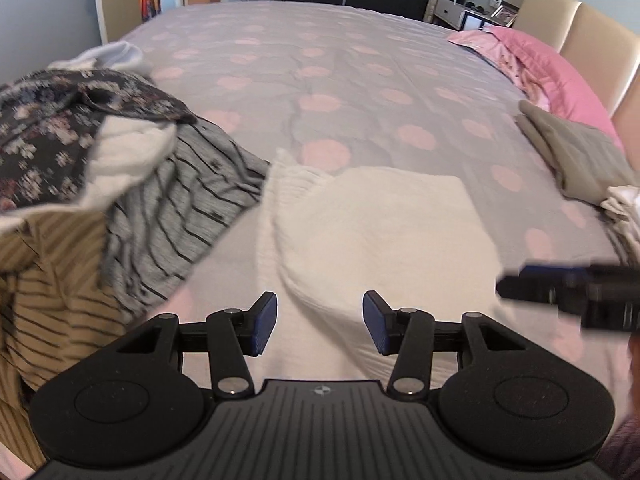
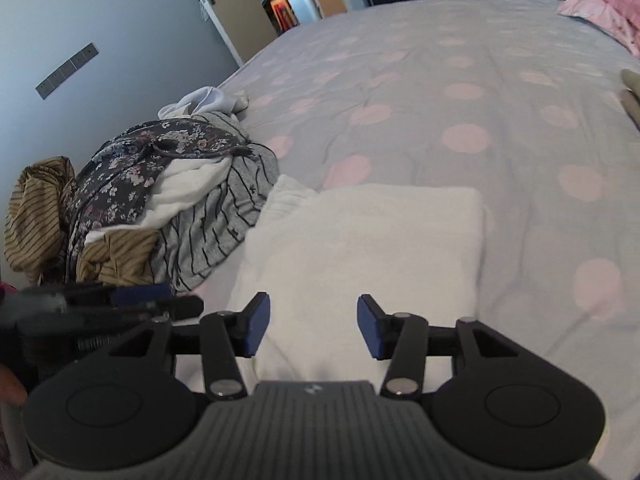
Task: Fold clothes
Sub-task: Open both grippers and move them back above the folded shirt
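Covering: the bed cover (image 1: 360,80) fills most of both views, a smooth grey sheet printed with round pink dots, lightly creased.
Headboard: tall padded panels (image 1: 592,36) in pale beige stand along the right of the left wrist view.
Pillows: a pink pillow (image 1: 552,68) lies against the headboard, soft and puffed.
Laundry pile: a heap of unfolded clothes (image 2: 168,200) sits at the left edge of the bed; a dark floral top (image 1: 52,136) lies over a grey garment with thin black stripes (image 2: 224,224), a tan striped piece (image 1: 56,280) and some plain white cloth.
Folded stack: an olive-grey folded garment (image 1: 580,156) rests near the pillow, with a crumpled cream piece just beside it.
Task garment: a cream knit sweater (image 1: 372,232), ribbed and thick, lies flat in a rough rectangle in front of both tools, its left edge touching the pile.
Left gripper (image 1: 319,322): its 2 blue-padded fingers stand wide apart above the near hem of the sweater, holding nothing.
Right gripper (image 2: 313,326): its jaws are likewise spread, empty, over the near part of the sweater; in the left wrist view it appears blurred at the right edge.
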